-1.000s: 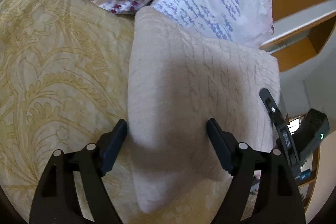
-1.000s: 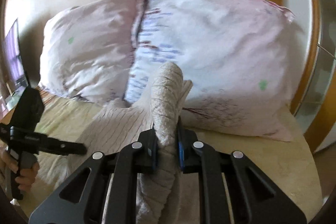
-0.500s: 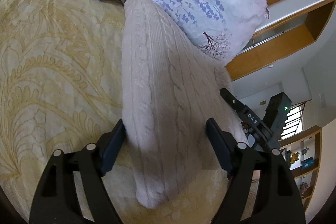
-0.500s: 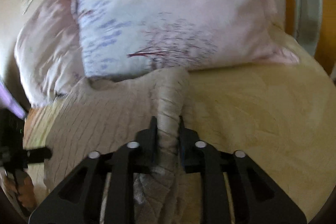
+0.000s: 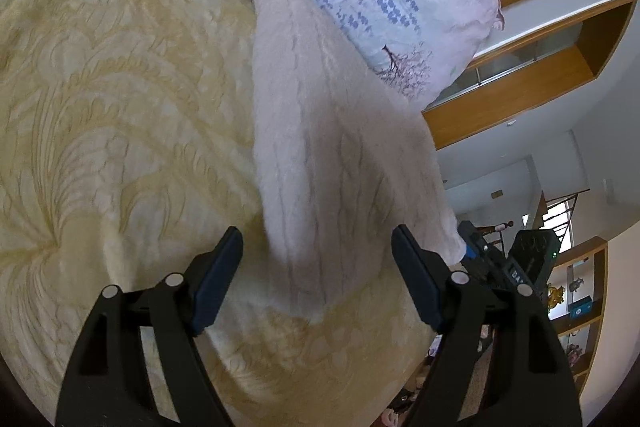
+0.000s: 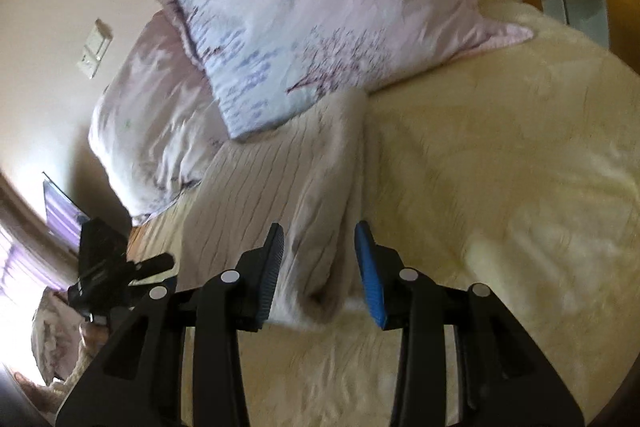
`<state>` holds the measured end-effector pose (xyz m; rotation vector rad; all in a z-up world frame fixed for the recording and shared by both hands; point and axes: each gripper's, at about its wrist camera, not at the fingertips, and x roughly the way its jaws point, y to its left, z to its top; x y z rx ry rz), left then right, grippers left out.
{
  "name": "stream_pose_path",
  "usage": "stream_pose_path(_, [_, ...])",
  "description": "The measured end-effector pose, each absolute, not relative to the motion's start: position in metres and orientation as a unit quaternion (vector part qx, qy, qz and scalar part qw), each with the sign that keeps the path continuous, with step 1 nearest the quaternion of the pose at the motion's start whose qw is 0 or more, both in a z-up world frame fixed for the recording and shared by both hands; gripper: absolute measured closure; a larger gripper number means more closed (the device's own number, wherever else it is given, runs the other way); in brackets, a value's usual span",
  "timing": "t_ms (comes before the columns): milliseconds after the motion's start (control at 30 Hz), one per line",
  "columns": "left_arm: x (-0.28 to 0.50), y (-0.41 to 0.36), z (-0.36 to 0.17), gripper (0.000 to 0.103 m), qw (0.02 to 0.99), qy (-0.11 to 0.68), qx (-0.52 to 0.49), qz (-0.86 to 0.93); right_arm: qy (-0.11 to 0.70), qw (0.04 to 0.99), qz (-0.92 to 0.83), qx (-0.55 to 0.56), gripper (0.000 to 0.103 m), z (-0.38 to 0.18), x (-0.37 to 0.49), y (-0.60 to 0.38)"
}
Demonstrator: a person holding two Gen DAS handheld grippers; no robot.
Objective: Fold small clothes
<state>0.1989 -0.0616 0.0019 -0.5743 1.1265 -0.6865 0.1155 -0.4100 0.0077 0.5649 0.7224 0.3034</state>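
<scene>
A cream cable-knit sweater lies folded lengthwise on the yellow bedspread, its far end at the pillows. My left gripper straddles its near end. The jaws are closing, but both pads stand clear of the knit. In the right wrist view, the sweater's doubled-over edge lies between the pads of my right gripper. Those jaws are opening, with gaps on both sides of the cloth. The right gripper also shows at the sweater's right corner in the left wrist view.
Two floral pillows lean on the wall at the head of the bed. A wooden ledge and shelves stand beyond the bed's right side. Bare bedspread stretches to the right of the sweater. A hand holds the left gripper's body.
My right gripper rolled, came down to the bed and let go of the raised fold it was pinching. The sweater now lies flat and narrower. The left jaws narrowed a little.
</scene>
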Motion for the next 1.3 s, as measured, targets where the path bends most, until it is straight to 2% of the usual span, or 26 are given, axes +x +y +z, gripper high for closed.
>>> stream_pose_path(67, [0.197, -0.061, 0.0, 0.039, 0.753, 0.515, -0.264, -0.313, 0.353, 0.885, 0.145, 0.265, 0.066, 0.002, 0.115, -0.406])
stream_pose_path(100, [0.197, -0.061, 0.0, 0.047, 0.752, 0.516, -0.265, -0.313, 0.355, 0.885, 0.148, 0.263, 0.084, 0.0, 0.116, -0.404])
stream_pose_path(133, [0.197, -0.061, -0.002, 0.052, 0.749, 0.518, -0.268, -0.314, 0.354, 0.885, 0.15, 0.261, 0.092, 0.0, 0.116, -0.403])
stream_pose_path(167, [0.197, -0.061, -0.004, 0.065, 0.745, 0.519, -0.273, -0.318, 0.347, 0.89, 0.147, 0.257, 0.092, 0.003, 0.114, -0.402])
stream_pose_path(267, [0.195, -0.061, -0.007, 0.083, 0.746, 0.518, -0.272, -0.317, 0.305, 0.915, 0.129, 0.229, 0.093, 0.021, 0.102, -0.4])
stream_pose_path(367, [0.189, -0.06, -0.005, 0.087, 0.748, 0.509, -0.275, -0.325, 0.296, 0.927, 0.105, 0.205, 0.093, 0.026, 0.097, -0.4])
stream_pose_path(533, [0.181, -0.062, -0.008, 0.087, 0.751, 0.509, -0.264, -0.327, 0.357, 0.912, 0.064, 0.193, 0.093, -0.01, 0.109, -0.401])
stream_pose_path(633, [0.182, -0.059, -0.012, 0.085, 0.745, 0.515, -0.268, -0.329, 0.359, 0.906, 0.074, 0.211, 0.093, -0.014, 0.11, -0.405])
stream_pose_path(733, [0.183, -0.057, -0.008, 0.074, 0.74, 0.525, -0.26, -0.329, 0.369, 0.899, 0.09, 0.219, 0.091, -0.008, 0.112, -0.408])
stream_pose_path(767, [0.184, -0.056, -0.005, 0.064, 0.74, 0.525, -0.259, -0.332, 0.368, 0.895, 0.1, 0.232, 0.086, -0.002, 0.112, -0.412])
stream_pose_path(800, [0.185, -0.054, -0.001, 0.049, 0.742, 0.521, -0.26, -0.333, 0.362, 0.894, 0.106, 0.243, 0.078, 0.002, 0.112, -0.416])
stream_pose_path(833, [0.187, -0.052, 0.004, 0.043, 0.747, 0.515, -0.261, -0.331, 0.353, 0.893, 0.112, 0.255, 0.071, 0.008, 0.114, -0.42])
stream_pose_path(867, [0.192, -0.049, 0.01, 0.037, 0.755, 0.504, -0.261, -0.328, 0.344, 0.891, 0.118, 0.271, 0.058, 0.014, 0.119, -0.425])
stream_pose_path(900, [0.199, -0.048, 0.015, 0.034, 0.759, 0.5, -0.26, -0.326, 0.34, 0.888, 0.121, 0.285, 0.053, 0.017, 0.126, -0.428])
stream_pose_path(1067, [0.236, -0.052, 0.014, 0.029, 0.763, 0.507, -0.261, -0.303, 0.355, 0.865, 0.125, 0.332, 0.053, 0.018, 0.185, -0.44])
stream_pose_path(1233, [0.264, -0.062, -0.001, 0.029, 0.757, 0.523, -0.275, -0.279, 0.404, 0.842, 0.109, 0.34, 0.056, 0.0, 0.235, -0.435])
stream_pose_path(1300, [0.269, -0.066, -0.004, 0.029, 0.757, 0.523, -0.276, -0.279, 0.4, 0.851, 0.124, 0.319, 0.094, 0.0, 0.241, -0.426])
